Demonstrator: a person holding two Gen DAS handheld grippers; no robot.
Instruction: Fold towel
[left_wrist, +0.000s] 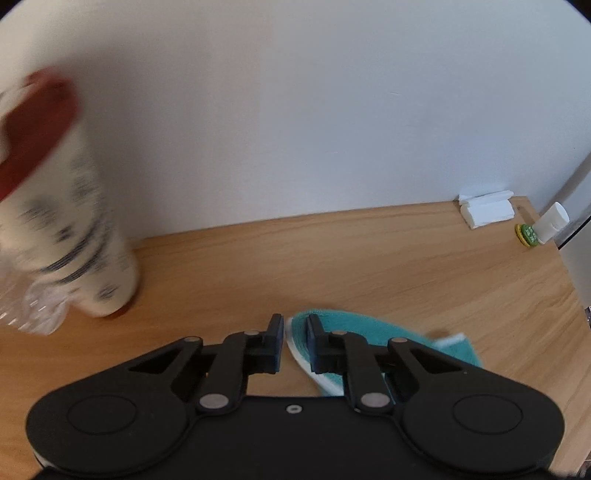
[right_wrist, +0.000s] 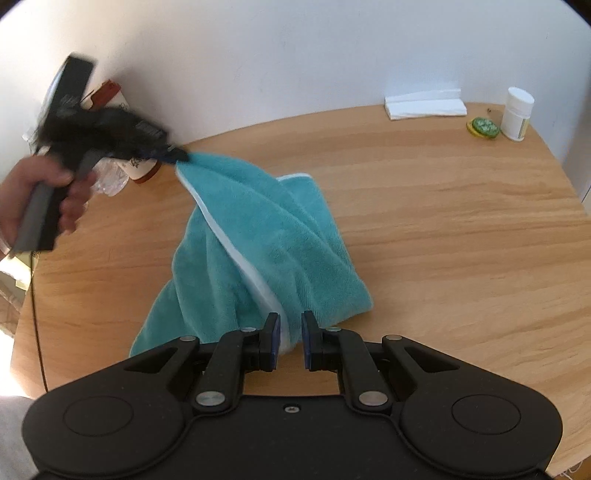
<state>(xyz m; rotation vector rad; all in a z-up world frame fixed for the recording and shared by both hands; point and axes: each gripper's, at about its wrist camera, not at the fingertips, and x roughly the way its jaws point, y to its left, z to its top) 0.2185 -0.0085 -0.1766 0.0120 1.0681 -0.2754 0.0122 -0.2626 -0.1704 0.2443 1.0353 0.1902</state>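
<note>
Towel (right_wrist: 266, 236) on table (right_wrist: 443, 240); cup (left_wrist: 74, 229) left, napkins (right_wrist: 424, 105), bottle (right_wrist: 517, 114) far

Table: a light wooden table (right_wrist: 443, 229) with a rounded edge is standing against a white wall.
Middle: a teal towel (right_wrist: 266, 236) with a white hem is lying bunched on the wood, partly lifted.
Far right corner: folded white napkins (right_wrist: 424, 105) are lying by the wall; a white lidded bottle (right_wrist: 517, 112) is standing just beside a small green-and-yellow round thing (right_wrist: 483, 128).
Far left: a patterned cup (left_wrist: 85, 236) with a red lid is standing beside crinkled clear plastic (left_wrist: 33, 310).
</note>
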